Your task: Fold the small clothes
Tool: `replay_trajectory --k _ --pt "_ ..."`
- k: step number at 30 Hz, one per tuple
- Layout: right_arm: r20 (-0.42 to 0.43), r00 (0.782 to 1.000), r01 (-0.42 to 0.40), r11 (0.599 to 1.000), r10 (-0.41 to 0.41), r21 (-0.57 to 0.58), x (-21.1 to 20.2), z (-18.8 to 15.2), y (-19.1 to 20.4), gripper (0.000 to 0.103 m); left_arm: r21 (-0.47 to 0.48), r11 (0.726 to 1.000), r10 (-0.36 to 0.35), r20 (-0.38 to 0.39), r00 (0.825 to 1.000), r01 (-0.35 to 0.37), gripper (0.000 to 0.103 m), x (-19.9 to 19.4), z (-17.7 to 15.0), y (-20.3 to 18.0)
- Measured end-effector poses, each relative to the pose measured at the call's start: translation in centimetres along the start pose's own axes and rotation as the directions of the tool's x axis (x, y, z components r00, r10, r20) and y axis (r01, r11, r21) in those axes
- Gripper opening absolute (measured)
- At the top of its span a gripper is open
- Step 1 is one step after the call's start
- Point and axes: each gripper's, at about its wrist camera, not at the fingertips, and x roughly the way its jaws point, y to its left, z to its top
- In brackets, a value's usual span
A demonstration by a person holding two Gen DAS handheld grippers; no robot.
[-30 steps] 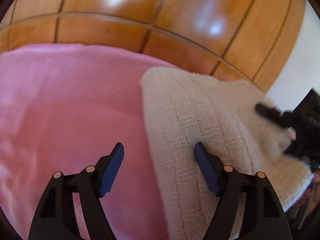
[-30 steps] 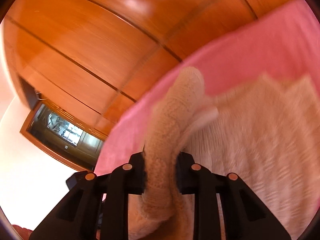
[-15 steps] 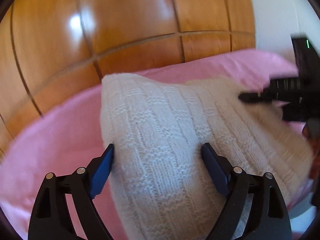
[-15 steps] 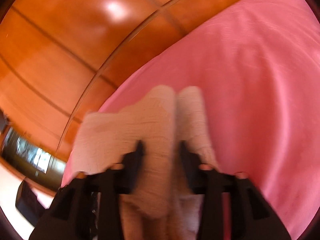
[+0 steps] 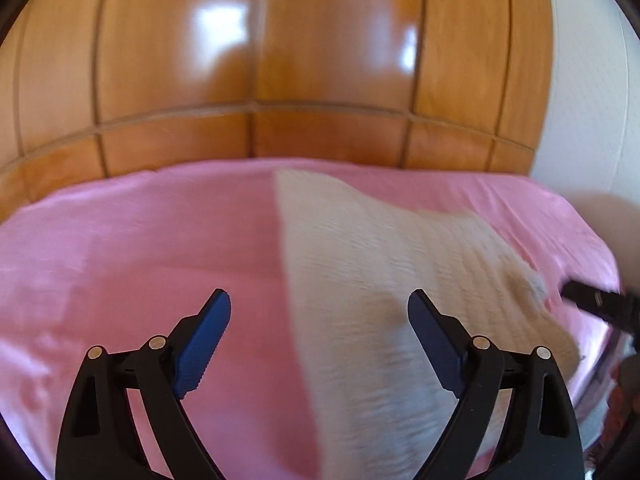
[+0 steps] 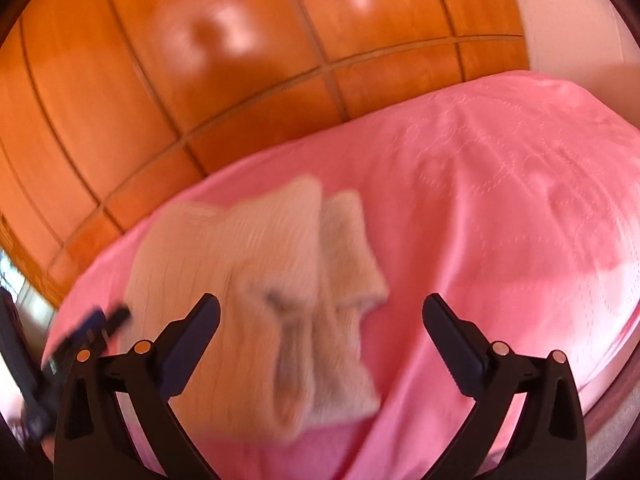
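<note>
A cream knitted garment [image 5: 384, 280] lies folded on the pink bed cover [image 5: 140, 248]. My left gripper [image 5: 320, 340] is open and empty above its left edge. In the right wrist view the garment [image 6: 260, 280] lies with its sleeves folded on top. My right gripper [image 6: 320, 340] is open and empty just above the garment's near part. The right gripper's tip [image 5: 588, 300] shows at the right edge of the left wrist view. The left gripper [image 6: 92, 324] shows blurred at the left of the right wrist view.
A glossy wooden panelled headboard [image 5: 256, 80] rises behind the bed. A white wall [image 5: 588, 100] stands at the right. The bed's pink cover [image 6: 500, 200] spreads to the right of the garment and drops off at its right edge.
My right gripper has opened and let go of the knitted sleeve, which now lies on the garment. Both grippers have drawn back and up from the garment.
</note>
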Motion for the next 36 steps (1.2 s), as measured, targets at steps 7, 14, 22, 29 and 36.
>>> replay_trajectory --k 7,14,22,29,36 --pt "-0.097 0.995 -0.018 1.0 0.02 0.018 0.9 -2.9 0.3 0.101 -0.007 0.996 0.086 -0.023 0.996 -0.086 0.089 0.3 -1.5 1.5" --pt "-0.06 0.964 0.254 0.962 -0.261 -0.105 2.5 -3.2 -0.3 0.101 0.089 0.995 0.047 -0.087 0.995 -0.039 0.089 1.9 -2.1 -1.1" --pt "-0.118 0.935 0.346 0.933 -0.333 0.105 2.3 -2.9 -6.6 0.101 0.19 0.982 0.034 -0.104 0.994 -0.014 0.089 3.6 -2.3 -4.9" --pt "-0.004 0.988 0.154 0.983 -0.154 0.098 -0.7 -1.1 -3.2 0.101 0.15 0.985 0.093 -0.006 0.996 -0.091 0.09 0.8 -2.6 -2.8" --pt "-0.017 0.98 0.198 0.98 -0.198 0.011 4.3 1.3 -0.9 0.101 0.193 0.976 0.088 0.05 0.995 -0.096 0.09 0.8 -1.1 -3.8"
